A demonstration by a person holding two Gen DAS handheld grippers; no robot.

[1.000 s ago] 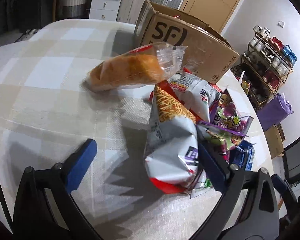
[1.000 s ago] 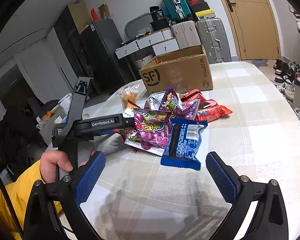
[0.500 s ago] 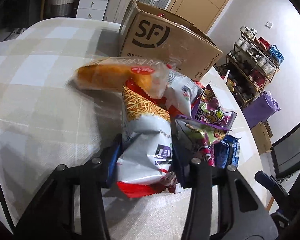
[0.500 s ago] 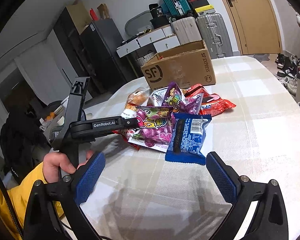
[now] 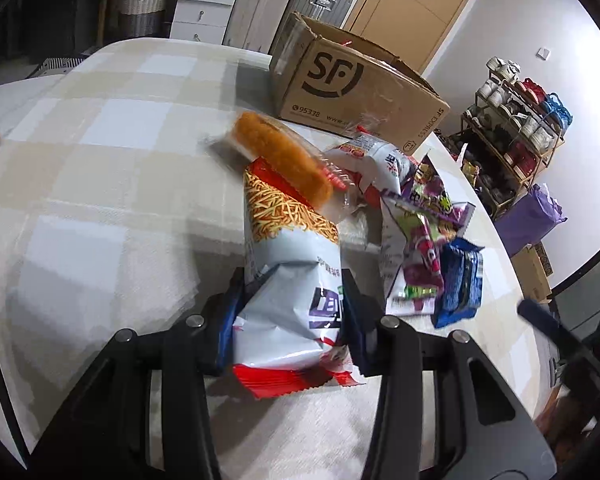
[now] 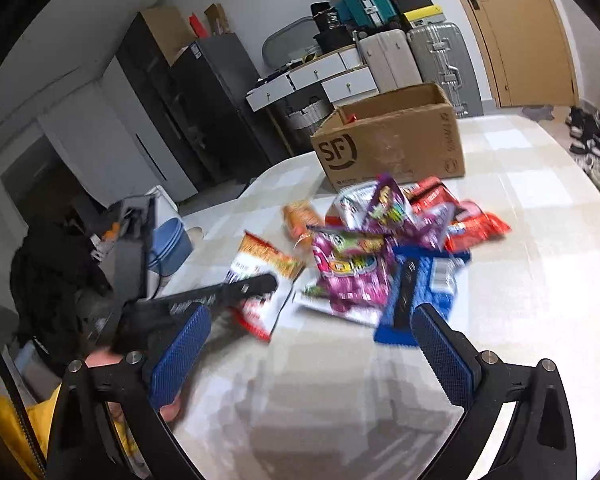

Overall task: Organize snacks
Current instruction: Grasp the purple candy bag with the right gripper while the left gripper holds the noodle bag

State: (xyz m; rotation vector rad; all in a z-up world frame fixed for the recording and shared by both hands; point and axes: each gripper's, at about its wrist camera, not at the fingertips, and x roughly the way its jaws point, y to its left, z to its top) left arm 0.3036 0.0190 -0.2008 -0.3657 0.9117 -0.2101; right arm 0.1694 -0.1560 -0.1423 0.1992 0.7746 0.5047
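Note:
My left gripper is shut on the lower part of a white and red noodle-snack bag, which also shows in the right wrist view. An orange snack in clear wrap lies across the bag's far end. Purple candy bags and a blue packet lie to the right. The pile sits on the checked tablecloth before an open cardboard SF box. My right gripper is open and empty, above the cloth near the blue packet.
The SF box stands at the table's far side. A shoe rack and purple bag are past the right edge. Suitcases and drawers line the far wall. A blue bucket sits left of the table.
My left gripper moved in and closed on the noodle-snack bag, then held it. The orange snack swung round onto the bag's top. The right gripper drew nearer the pile.

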